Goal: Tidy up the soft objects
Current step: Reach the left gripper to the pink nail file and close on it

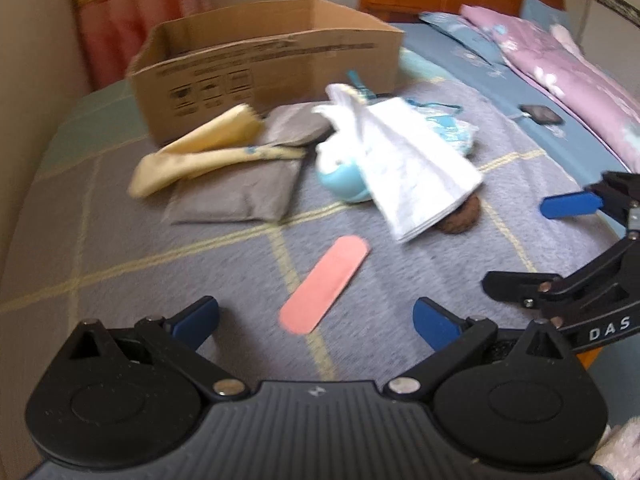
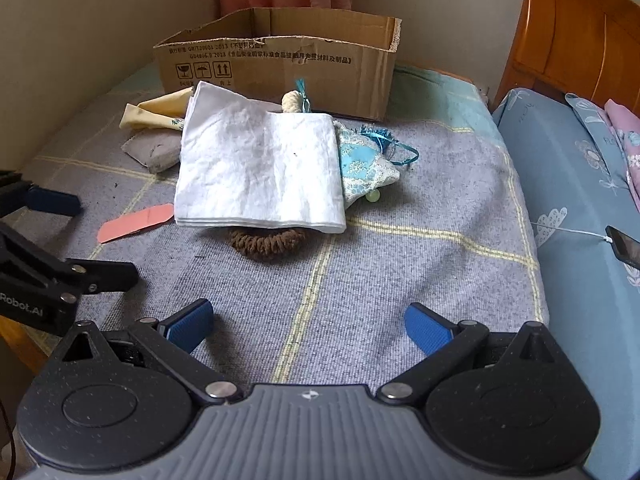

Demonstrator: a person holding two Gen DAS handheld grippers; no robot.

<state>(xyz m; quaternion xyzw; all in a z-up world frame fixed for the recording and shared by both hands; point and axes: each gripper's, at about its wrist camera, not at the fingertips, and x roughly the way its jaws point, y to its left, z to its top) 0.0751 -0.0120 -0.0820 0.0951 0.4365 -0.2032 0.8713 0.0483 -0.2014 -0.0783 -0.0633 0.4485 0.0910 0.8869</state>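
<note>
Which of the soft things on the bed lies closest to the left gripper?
The pink adhesive bandage, flat and alone on the grey blanket just ahead of the open left gripper; the white folded cloth and others lie farther, nearer the cardboard box.

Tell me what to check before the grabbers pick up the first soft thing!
1. Left gripper fingers spread, holding nothing: ok.
2. Right gripper fingers spread, holding nothing: ok.
3. Brown cardboard box open on top: ok.
4. Room inside the box: cannot tell, its inside is hidden.
5. Folded white cloth free to lift: ok, it lies on top of the pile.
6. Brown knitted ring free to lift: not ok, the cloth covers part of it.
</note>
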